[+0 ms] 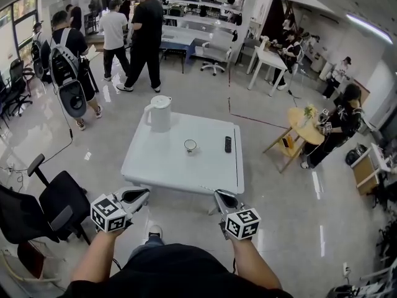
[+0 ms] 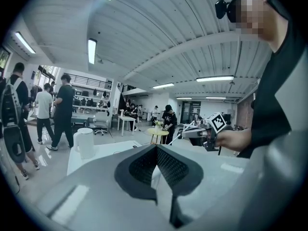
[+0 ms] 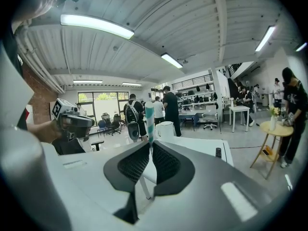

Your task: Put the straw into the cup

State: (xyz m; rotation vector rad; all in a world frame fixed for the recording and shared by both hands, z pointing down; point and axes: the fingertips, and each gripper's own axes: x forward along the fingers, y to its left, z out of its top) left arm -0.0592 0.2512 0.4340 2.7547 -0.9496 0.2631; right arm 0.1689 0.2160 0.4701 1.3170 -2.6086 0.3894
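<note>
Step in hand: carrying the straw to the cup. As I read it, the pick-up is done and the insertion has not begun.
Right gripper: the jaws are closed on the straw, pinched between the dark pads. The striped pale-and-teal length stands up past the fingertips, and a thinner pale stretch seems to run down behind the pads.
Left gripper: the jaws are pressed together with nothing between them. It hangs idle to the left of the other gripper.
Cup: small and open side up on the white table. It is well ahead of both pairs of fingertips and roughly midway between their lines of aim. I cannot make out anything inside it.
Beyond the fingertips: a white kettle stands farther off than the cup and to its left. A black remote lies near the cup on its right, apart from it.
Gap to close: both grippers sit short of the table's near edge, so the straw is well apart from the cup.
Next move calls for: reaching the right gripper forward over the table and tilting it so one straw end points down at the cup's mouth. Then it lowers that end inside and parts the jaws.
Risk: the cup looks small and light, so a sideways knock from the straw tip could shift or tip it. A long straw may also lean out over the rim once released.
</note>
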